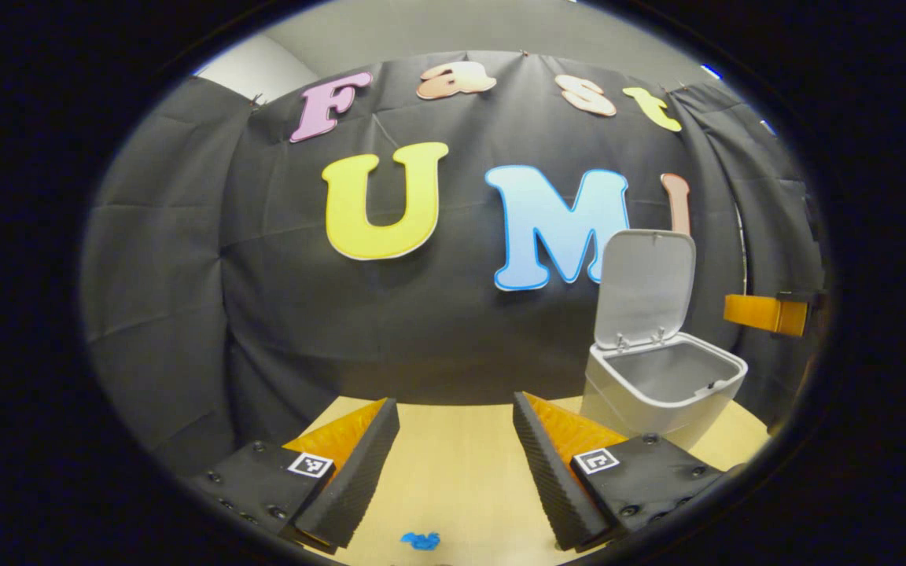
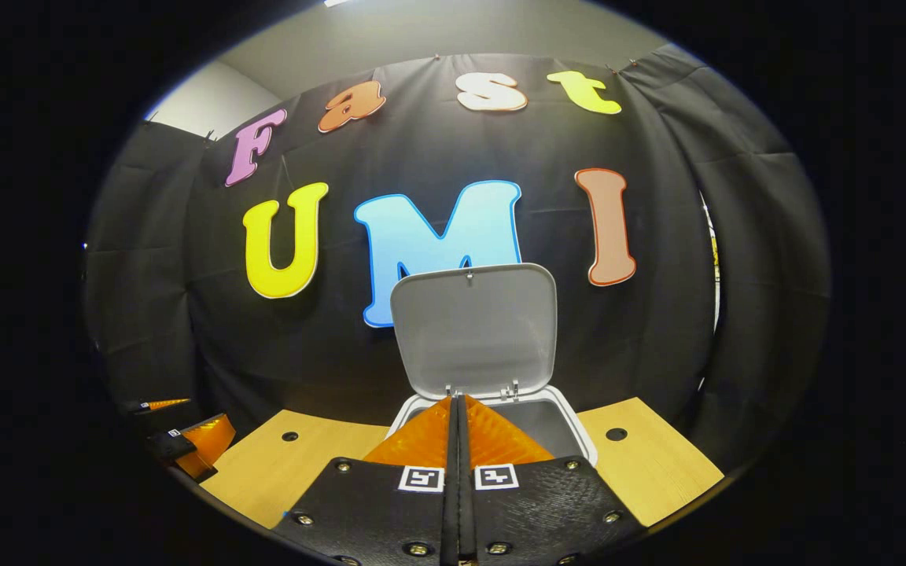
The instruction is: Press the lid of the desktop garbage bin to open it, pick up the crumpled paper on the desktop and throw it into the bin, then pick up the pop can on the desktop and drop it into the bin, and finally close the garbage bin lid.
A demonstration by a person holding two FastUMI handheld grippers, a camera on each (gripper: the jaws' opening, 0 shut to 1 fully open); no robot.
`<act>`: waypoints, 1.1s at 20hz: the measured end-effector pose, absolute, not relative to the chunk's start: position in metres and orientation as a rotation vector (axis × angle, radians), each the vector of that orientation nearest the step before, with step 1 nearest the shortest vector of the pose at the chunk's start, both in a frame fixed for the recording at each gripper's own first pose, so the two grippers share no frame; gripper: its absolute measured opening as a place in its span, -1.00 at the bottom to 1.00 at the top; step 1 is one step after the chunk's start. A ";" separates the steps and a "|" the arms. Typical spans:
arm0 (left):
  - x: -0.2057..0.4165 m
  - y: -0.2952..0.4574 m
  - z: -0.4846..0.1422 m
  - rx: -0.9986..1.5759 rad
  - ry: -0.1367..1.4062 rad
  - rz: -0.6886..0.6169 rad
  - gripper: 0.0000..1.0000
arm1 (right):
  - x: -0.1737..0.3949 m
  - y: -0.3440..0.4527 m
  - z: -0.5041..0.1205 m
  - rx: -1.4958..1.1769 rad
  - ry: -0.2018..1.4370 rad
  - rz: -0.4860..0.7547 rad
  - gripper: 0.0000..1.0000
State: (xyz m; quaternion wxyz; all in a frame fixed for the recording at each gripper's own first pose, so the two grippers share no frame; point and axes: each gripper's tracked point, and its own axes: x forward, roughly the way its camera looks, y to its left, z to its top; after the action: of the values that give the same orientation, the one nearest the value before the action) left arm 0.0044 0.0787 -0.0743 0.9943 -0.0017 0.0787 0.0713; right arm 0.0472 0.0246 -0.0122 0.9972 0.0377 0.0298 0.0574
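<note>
On a wooden counter (image 2: 657, 464), the bin (image 1: 661, 393) stands lid (image 2: 475, 330) up as the right gripper (image 2: 457, 424), jaws closed and empty, hovers above; the left gripper (image 1: 457, 440), jaws wide, should descend squarely over the paper.

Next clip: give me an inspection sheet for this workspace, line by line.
Surface: light wooden tabletop with round holes.
Job's things: white plastic desktop bin, lid raised upright; inside looks empty in the left gripper view.
Clutter: small blue scrap on the table.
Grippers: left tongs open, holding nothing; right tongs shut, empty, in front of the bin.
Cables: nothing seen.
Surroundings: black cloth booth wall.
</note>
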 end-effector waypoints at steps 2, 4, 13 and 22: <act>0.000 0.092 -0.084 -0.010 0.178 0.166 0.90 | 0.048 0.026 -0.012 0.072 0.060 0.118 -1.00; -0.002 0.102 -0.091 -0.015 0.192 0.172 0.91 | 0.048 0.028 -0.014 0.071 0.064 0.123 -1.00; -0.011 0.131 -0.133 -0.065 0.270 0.182 0.91 | 0.048 0.031 -0.018 0.055 0.076 0.131 -1.00; -0.033 0.150 -0.186 -0.088 0.373 0.206 0.92 | 0.044 0.034 -0.020 0.037 0.087 0.142 -1.00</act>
State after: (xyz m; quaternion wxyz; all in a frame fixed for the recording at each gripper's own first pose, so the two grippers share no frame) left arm -0.0331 0.1502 -0.1862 0.9764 -0.0435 0.1852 0.1022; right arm 0.0444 0.0338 -0.0204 0.9964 0.0184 0.0434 0.0707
